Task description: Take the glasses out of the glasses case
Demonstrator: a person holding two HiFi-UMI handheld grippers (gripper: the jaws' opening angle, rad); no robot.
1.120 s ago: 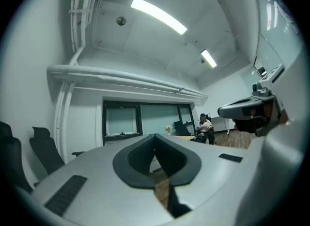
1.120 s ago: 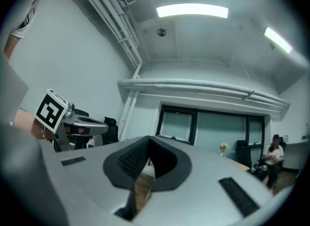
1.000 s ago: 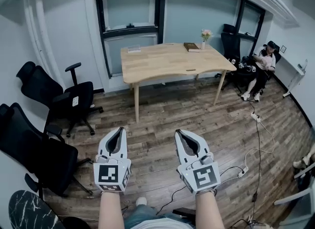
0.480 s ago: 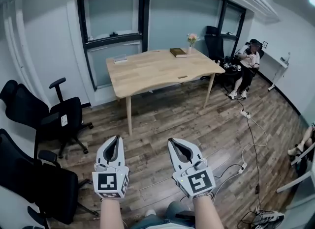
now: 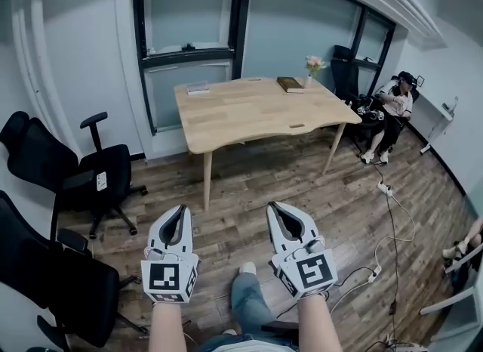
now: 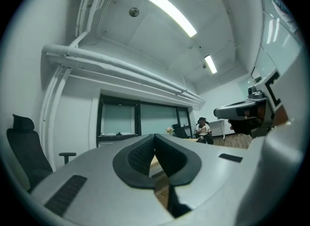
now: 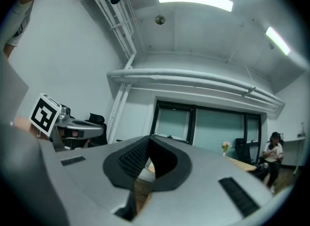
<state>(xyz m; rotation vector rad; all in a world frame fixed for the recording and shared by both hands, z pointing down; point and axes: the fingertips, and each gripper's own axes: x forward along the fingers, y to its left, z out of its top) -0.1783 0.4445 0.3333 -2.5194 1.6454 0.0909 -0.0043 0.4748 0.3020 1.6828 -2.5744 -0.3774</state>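
Wood-floor office, table (image 5: 256, 109) at 12 o'clock | left gripper (image 5: 181, 211), right gripper (image 5: 276, 208): jaws together, empty | glasses case too far to pick out | glasses likely light, fragile; hold frame bridge

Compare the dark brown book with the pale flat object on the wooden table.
The dark brown book lies beside the flower vase, back right; the pale flat object lies alone, back left. The book is darker and looks thicker than the object. Both lie flat near the far edge.

The left tongs (image 5: 181, 210) and right tongs (image 5: 274, 207) hang side by side before a table (image 5: 249, 112), chairs (image 5: 106, 169) left, person (image 5: 394, 103) right.
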